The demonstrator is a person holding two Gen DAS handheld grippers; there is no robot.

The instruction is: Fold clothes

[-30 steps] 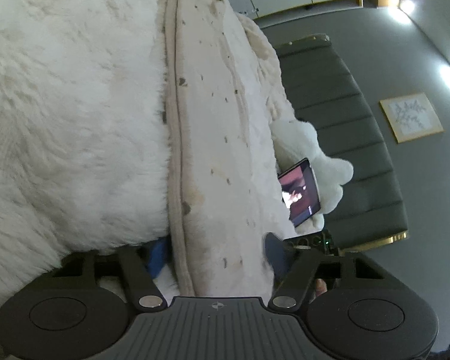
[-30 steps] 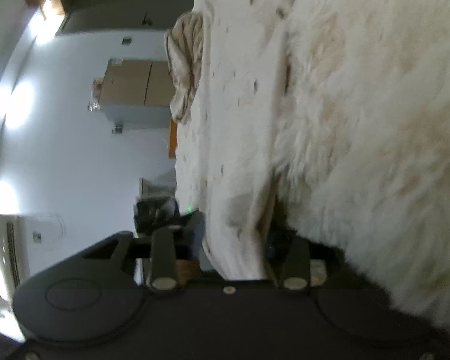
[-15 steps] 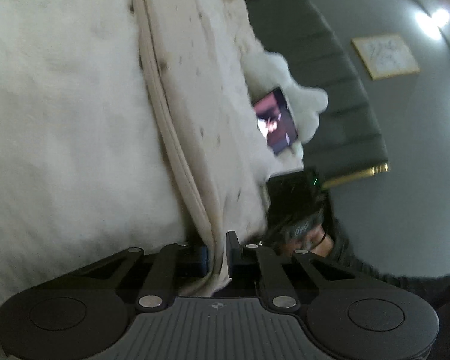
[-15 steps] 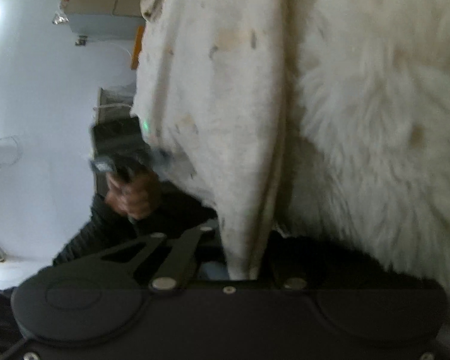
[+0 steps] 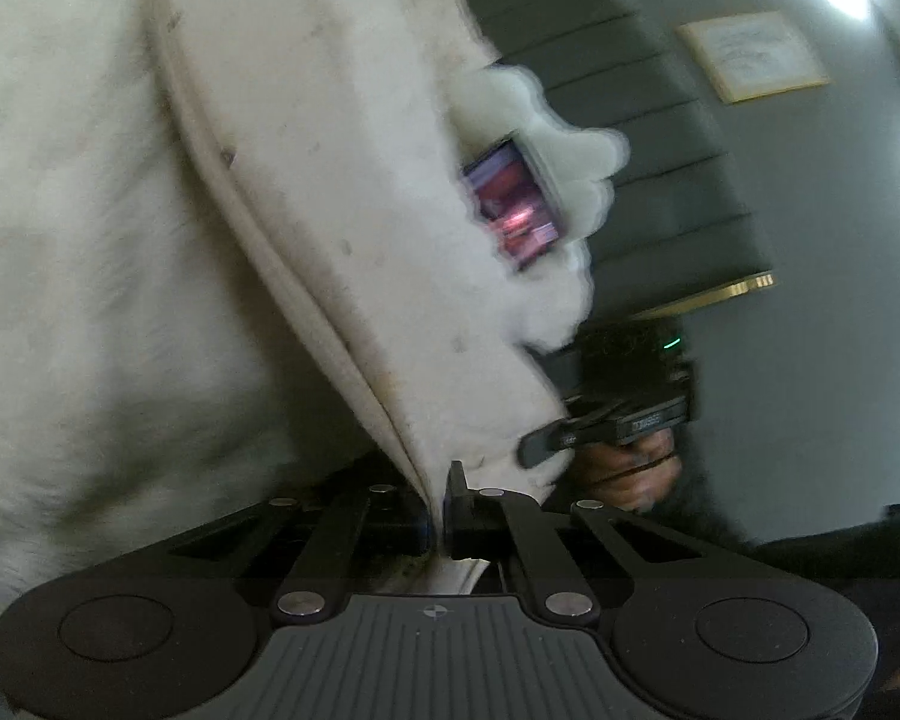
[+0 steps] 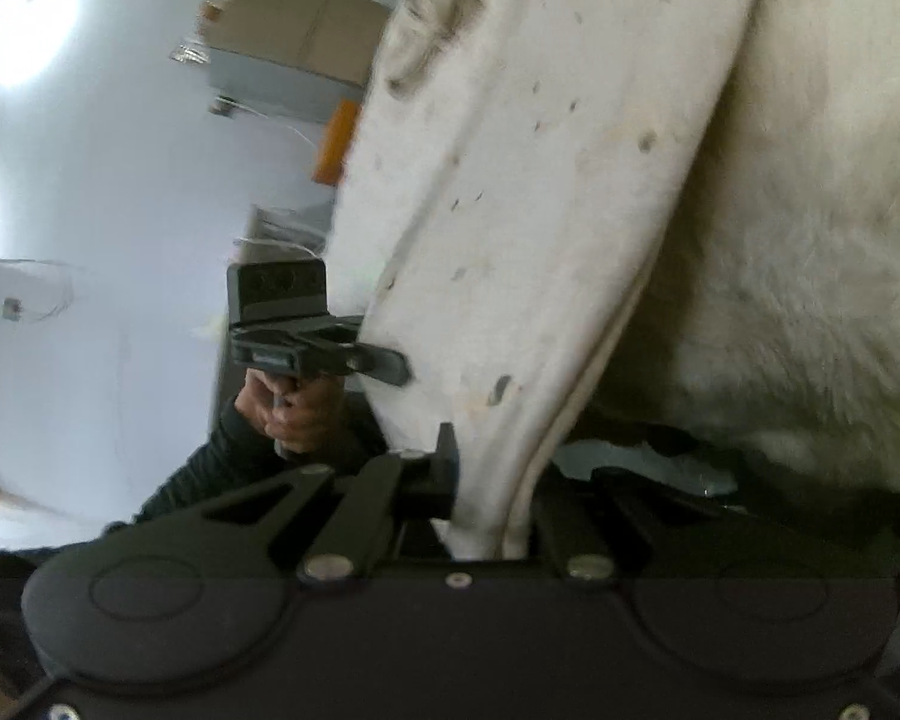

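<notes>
A cream garment (image 5: 354, 192) with small dark specks hangs lifted over a white fluffy blanket (image 5: 90, 240). In the left wrist view my left gripper (image 5: 440, 504) is shut on the garment's piped hem. The right gripper (image 5: 546, 447), held in a hand, pinches the same edge a little to the right. In the right wrist view my right gripper (image 6: 492, 480) is shut on the garment (image 6: 540, 180), whose cloth hides the right finger. There the left gripper (image 6: 390, 366) clamps the garment's left edge, with a hand (image 6: 294, 414) below it.
A lit phone (image 5: 510, 210) leans on a white plush toy (image 5: 576, 150) before a grey padded headboard (image 5: 648, 120). A framed picture (image 5: 750, 54) hangs on the wall. Boxes (image 6: 300, 30) stand by the far wall beside the blanket (image 6: 810, 240).
Both grippers, open around the garment's hem a second ago, have shut on it. They have risen with the cloth, and each hand has come into the other's view.
</notes>
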